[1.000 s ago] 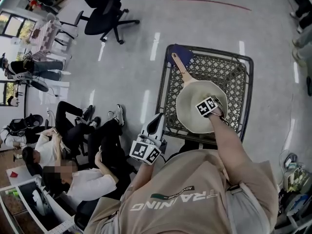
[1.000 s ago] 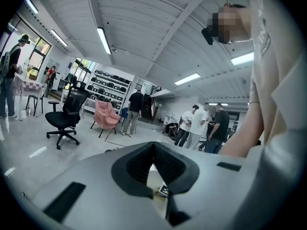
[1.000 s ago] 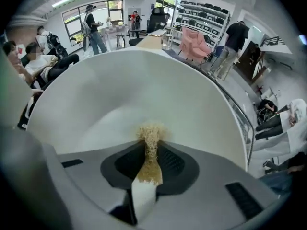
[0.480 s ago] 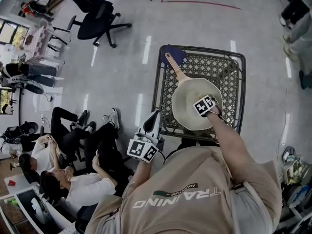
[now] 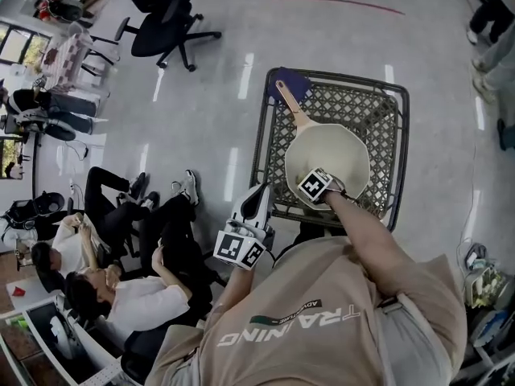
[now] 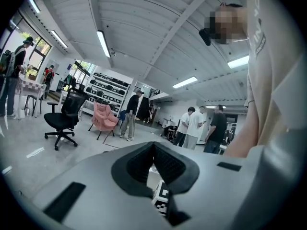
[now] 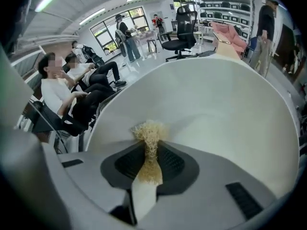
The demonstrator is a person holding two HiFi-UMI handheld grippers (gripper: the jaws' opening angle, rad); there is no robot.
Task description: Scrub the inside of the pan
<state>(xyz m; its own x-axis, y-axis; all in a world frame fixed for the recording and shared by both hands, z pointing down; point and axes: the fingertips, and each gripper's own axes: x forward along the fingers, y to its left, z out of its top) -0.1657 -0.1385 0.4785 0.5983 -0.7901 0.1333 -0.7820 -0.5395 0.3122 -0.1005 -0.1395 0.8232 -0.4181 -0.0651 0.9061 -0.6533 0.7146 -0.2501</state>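
A cream pan point(image 5: 338, 147) with a wooden handle point(image 5: 288, 103) lies on a black lattice table point(image 5: 265, 147). My right gripper point(image 5: 315, 182) reaches down into the pan's near-left part, its marker cube on top. In the right gripper view the gripper point(image 7: 149, 134) is shut on a tan fibrous scrub pad point(image 7: 149, 143) with white backing, whose frayed tip rests against the pan's pale inside point(image 7: 225, 114). My left gripper point(image 5: 256, 197) hangs off the table's near-left corner, away from the pan. Its jaws point(image 6: 153, 147) meet at the tips with nothing between them.
A blue cloth point(image 5: 294, 83) lies under the handle's end at the table's far-left corner. Several people sit on the floor to the left point(image 5: 129, 215). A black office chair point(image 5: 165, 22) stands farther off, and more people stand in the background point(image 6: 194, 126).
My right gripper has slid with the scrub pad from the pan's middle-right toward its near-left edge. The left gripper has stayed where it was.
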